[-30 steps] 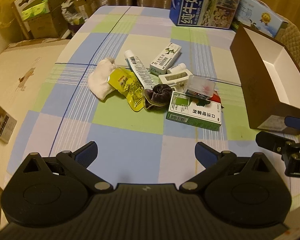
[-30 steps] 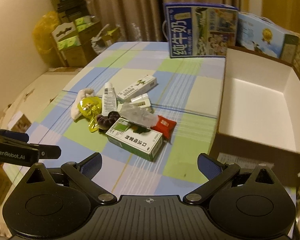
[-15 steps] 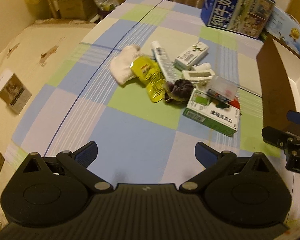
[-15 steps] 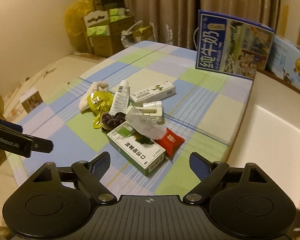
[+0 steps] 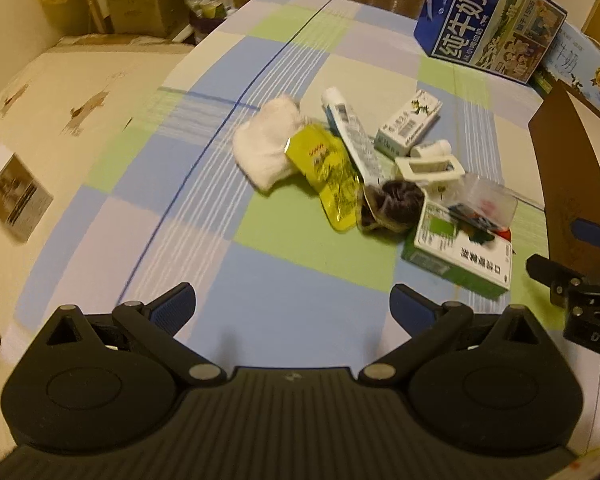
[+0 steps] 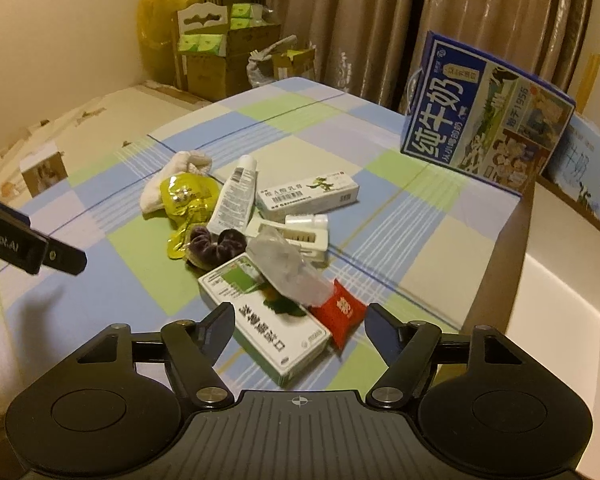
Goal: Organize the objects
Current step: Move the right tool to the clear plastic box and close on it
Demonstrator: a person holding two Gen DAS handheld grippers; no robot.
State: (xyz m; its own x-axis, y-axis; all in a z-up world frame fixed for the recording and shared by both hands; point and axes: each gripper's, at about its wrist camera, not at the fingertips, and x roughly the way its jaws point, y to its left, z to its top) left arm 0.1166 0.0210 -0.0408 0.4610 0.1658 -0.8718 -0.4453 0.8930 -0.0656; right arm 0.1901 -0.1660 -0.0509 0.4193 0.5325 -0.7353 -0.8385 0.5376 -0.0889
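Checked tablecloth (image 6: 384,200): blue, green, cream squares with white stripes. Flat carton (image 6: 264,320): white and green. Foil pouch (image 6: 188,198): yellow.

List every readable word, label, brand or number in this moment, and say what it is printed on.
"纯牛奶": blue milk carton, large white characters.
"1956": same carton, after two characters too blurred to read.
"eRobot.AI": left gripper body, start cut off at the frame edge.
"DAS": right gripper body, cut off at the frame edge.
Green-and-white box: large characters seen upside down, blurred.
White crocodile box, tube, red packet, yellow pouch: print too small or blurred.
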